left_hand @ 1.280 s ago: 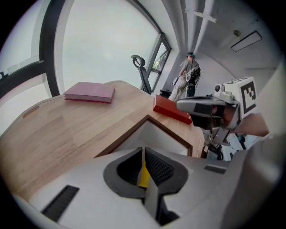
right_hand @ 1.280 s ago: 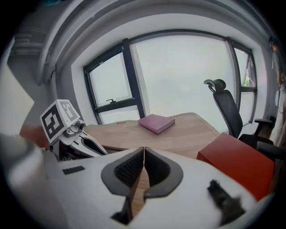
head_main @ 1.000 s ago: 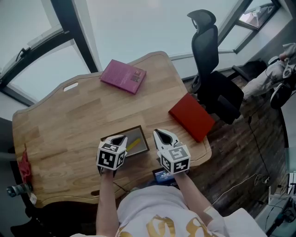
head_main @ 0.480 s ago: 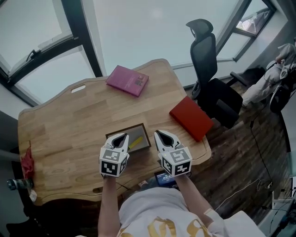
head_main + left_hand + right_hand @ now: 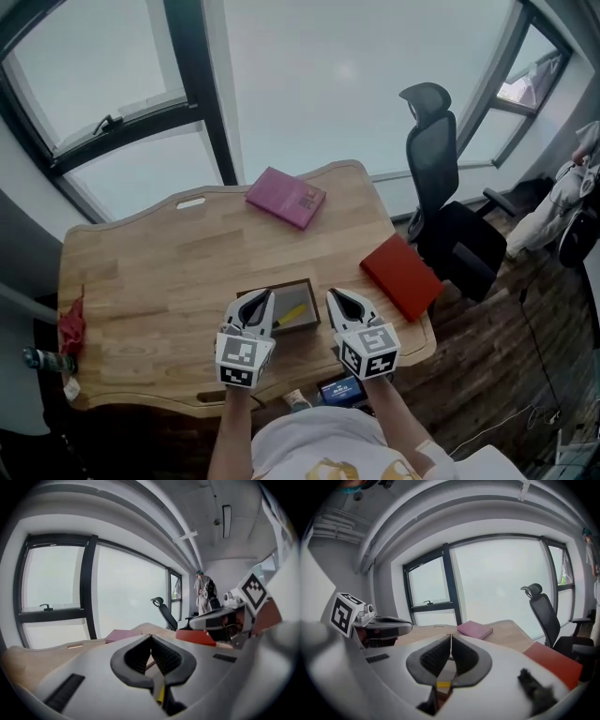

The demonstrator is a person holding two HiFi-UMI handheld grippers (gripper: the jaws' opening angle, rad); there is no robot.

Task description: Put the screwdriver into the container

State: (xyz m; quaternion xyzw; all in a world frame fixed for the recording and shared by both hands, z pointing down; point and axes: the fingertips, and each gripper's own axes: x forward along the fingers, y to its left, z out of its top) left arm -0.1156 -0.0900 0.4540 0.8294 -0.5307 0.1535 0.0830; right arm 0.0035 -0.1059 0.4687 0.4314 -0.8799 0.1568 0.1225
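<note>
From the head view: a person's left gripper and right gripper hover at the near edge of a wooden table, one on either side of a brown container. The yellow screwdriver lies inside the container, between the two tools. A pink book rests at the far side of the table, a red book at the right edge, and an office chair stands beyond it.

From the left gripper view: the left gripper has its jaws pressed together with nothing gripped. The right gripper shows to its right, and a person stands far off by the window.

From the right gripper view: the right gripper likewise has its tips meeting and carries nothing. The left gripper shows at its left, with the pink book ahead and the chair at the right.
</note>
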